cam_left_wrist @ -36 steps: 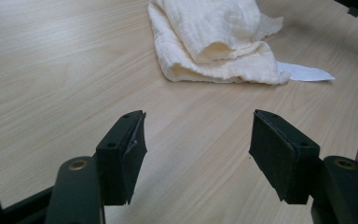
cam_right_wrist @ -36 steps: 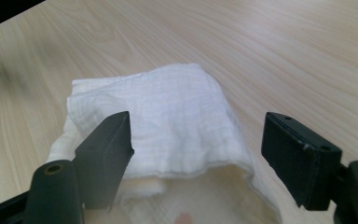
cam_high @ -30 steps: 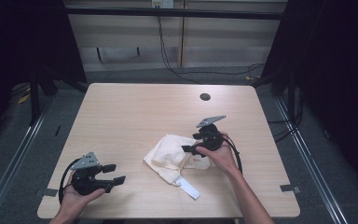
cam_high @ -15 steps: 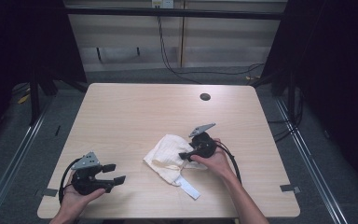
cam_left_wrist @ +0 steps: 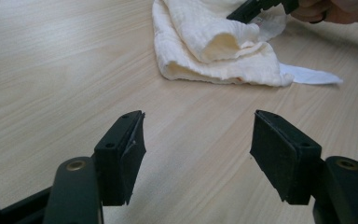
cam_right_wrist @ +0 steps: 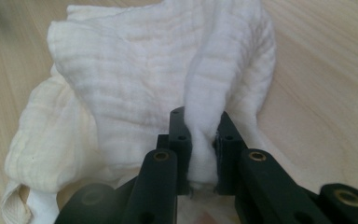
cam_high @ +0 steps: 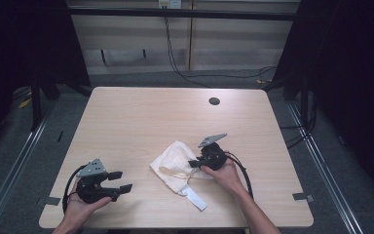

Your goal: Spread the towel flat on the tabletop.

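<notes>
A crumpled cream-white cloth point(cam_high: 175, 163) lies on the wooden table point(cam_high: 141, 122), a little right of the middle toward the front. My right gripper point(cam_high: 193, 163) sits at the cloth's right edge; its jaws have just been closing. In the right gripper view a raised fold of the cloth point(cam_right_wrist: 204, 140) is pinched between the two jaws of my right gripper point(cam_right_wrist: 203, 135). My left gripper point(cam_high: 119, 181) rests low at the front left, jaws wide apart. The left gripper view shows the left gripper point(cam_left_wrist: 198, 156) with bare table between its jaws and the cloth point(cam_left_wrist: 214, 51) farther off.
A white strap or label point(cam_high: 193, 198) sticks out from the cloth toward the front edge. A dark round grommet point(cam_high: 214, 101) sits in the table at the back right. Cables point(cam_high: 175, 58) run across the floor behind the table.
The right gripper has sunk onto the cloth's right edge and its jaws have shut on a fold. The left gripper has stayed where it was.
</notes>
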The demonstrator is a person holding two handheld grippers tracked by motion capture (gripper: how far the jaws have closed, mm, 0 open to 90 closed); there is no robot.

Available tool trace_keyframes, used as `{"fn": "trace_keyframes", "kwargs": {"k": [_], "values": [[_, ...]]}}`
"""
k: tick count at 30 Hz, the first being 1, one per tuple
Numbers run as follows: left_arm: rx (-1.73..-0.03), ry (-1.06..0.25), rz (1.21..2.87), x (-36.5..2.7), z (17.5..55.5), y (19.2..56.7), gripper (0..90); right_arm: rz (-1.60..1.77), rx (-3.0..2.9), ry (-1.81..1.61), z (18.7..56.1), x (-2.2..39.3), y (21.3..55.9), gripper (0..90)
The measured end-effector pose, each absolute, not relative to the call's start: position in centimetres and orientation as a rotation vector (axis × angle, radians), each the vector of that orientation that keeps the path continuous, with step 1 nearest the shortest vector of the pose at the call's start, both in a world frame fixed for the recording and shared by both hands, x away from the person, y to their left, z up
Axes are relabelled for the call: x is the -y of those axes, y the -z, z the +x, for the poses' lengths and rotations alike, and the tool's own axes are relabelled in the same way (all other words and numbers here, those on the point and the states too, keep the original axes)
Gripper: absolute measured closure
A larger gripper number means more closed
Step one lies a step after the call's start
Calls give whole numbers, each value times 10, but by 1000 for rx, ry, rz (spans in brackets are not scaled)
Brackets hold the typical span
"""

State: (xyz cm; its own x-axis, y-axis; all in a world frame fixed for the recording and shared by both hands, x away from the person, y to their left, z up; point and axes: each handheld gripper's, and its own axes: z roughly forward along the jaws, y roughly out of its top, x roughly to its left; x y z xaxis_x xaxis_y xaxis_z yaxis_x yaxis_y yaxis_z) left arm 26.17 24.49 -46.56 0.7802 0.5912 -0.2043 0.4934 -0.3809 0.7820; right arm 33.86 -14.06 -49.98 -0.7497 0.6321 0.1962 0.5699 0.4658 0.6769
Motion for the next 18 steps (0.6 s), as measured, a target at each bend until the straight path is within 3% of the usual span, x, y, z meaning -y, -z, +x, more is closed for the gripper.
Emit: {"fn": "trace_keyframes", "kwargs": {"k": [11, 13, 18], "values": [[-796, -127, 2055, -245, 261, 466, 359, 1066, -2665, -1168, 317, 133, 495, 822], [-774, -123, 2060, -244, 260, 466, 435, 1067, -2670, -1176, 313, 132, 495, 822], [-767, -134, 2072, -242, 259, 466, 472, 1044, -2687, -1180, 304, 129, 495, 822]]}}
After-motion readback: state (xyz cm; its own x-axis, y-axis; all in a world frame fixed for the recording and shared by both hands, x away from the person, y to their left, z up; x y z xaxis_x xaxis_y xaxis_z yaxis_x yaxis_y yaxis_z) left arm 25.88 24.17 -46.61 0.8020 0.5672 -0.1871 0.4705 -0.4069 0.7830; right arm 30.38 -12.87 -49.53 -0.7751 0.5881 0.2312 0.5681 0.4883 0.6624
